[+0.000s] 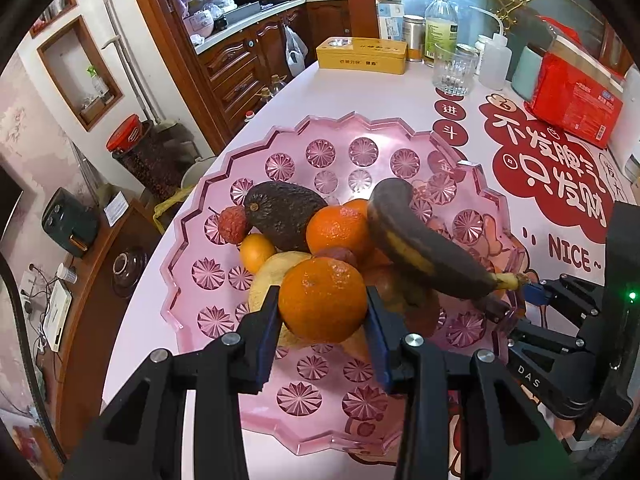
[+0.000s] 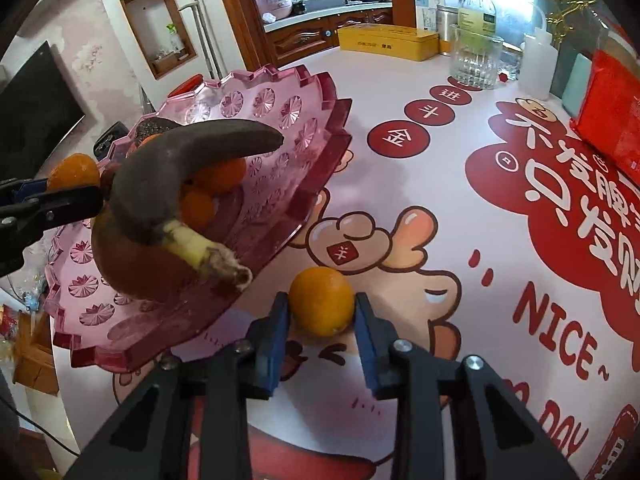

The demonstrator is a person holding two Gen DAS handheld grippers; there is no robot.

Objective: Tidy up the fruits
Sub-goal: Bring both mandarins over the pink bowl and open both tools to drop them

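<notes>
A: What does the left gripper (image 1: pixel 323 309) have?

B: Its jaws are clamped on an orange (image 1: pixel 323 299), blue pads pressed to both sides. The fruit is held above the pink glass tray (image 1: pixel 280 408), over the heap already in it.

A: And the heap?

B: A blackened banana (image 1: pixel 420 240) lies across the top with its stem toward the right rim. Beside it sits a second orange (image 1: pixel 338 228), a dark avocado (image 1: pixel 280 212) behind that, a small red lychee (image 1: pixel 232 224) at the avocado's left, and a small yellow-orange citrus (image 1: pixel 256 252) in front. A pale fruit lies under the held orange; I cannot tell what it is.

A: The right gripper (image 2: pixel 321 310)?

B: Its jaws are closed on a smaller orange fruit (image 2: pixel 321 300), which is on the bench (image 2: pixel 400 200) or just above it, I cannot tell which, right beside the tray's near rim, over the cartoon print on the cover.

A: Anything else on the bench?

B: At the far edge, well apart from the tray: a yellow tin (image 1: pixel 362 58), a clear glass (image 1: pixel 454 70), a plastic bottle (image 1: pixel 440 24) and a red packet (image 1: pixel 576 96).
</notes>
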